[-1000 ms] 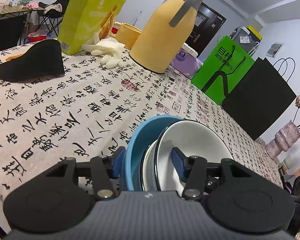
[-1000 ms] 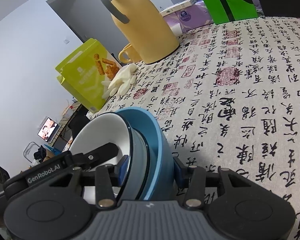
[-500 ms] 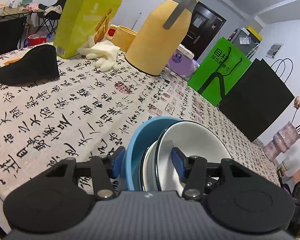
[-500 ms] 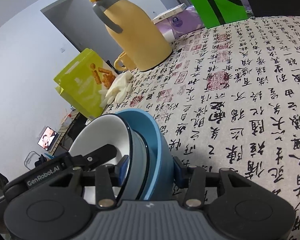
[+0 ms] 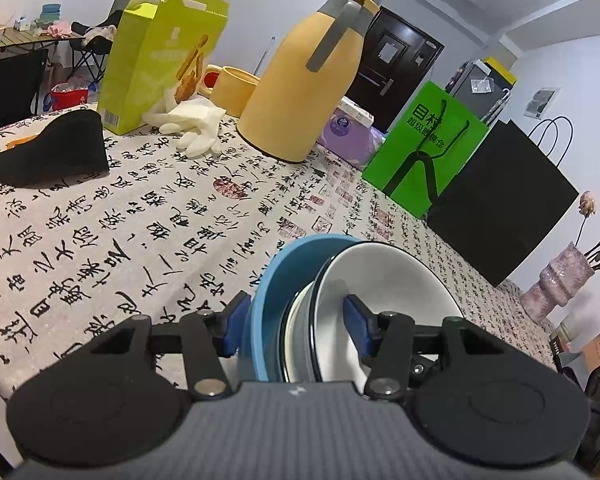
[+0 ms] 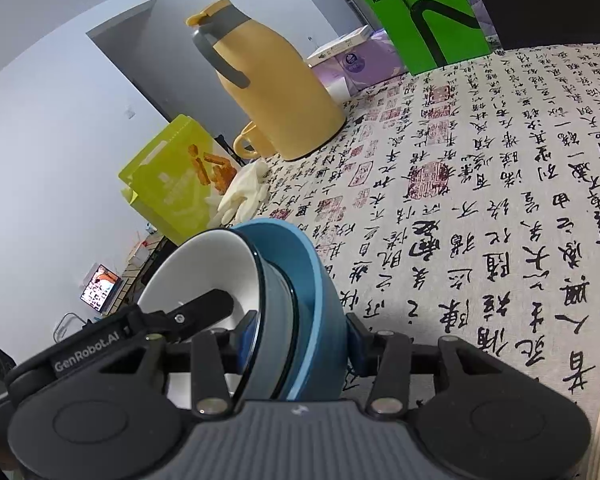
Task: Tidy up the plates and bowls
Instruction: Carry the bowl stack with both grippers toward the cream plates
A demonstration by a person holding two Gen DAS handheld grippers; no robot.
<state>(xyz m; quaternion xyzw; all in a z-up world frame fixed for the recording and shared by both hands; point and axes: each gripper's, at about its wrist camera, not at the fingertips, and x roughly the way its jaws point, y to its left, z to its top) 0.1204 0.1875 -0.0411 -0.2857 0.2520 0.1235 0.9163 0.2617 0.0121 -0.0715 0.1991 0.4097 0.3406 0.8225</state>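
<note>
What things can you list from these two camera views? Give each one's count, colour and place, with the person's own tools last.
Nested stack of bowls: one stack, blue outer bowl, grey middle, white inner; held on edge above the table.
Calligraphy-print tablecloth: one, cream with black characters; covers the table.
Yellow thermos jug: one, grey handle; far side.
Yellow mug: one; beside the jug.
Lime-green snack box: one; far left.
Cream rubber gloves: a pile; before the box.
Purple tissue pack: one; right of the jug.
Green paper bag: one; far right.
Black paper bag: one; beside the green bag.
Left tongs: shut on the stack.
Right tongs: shut on the stack.
</note>
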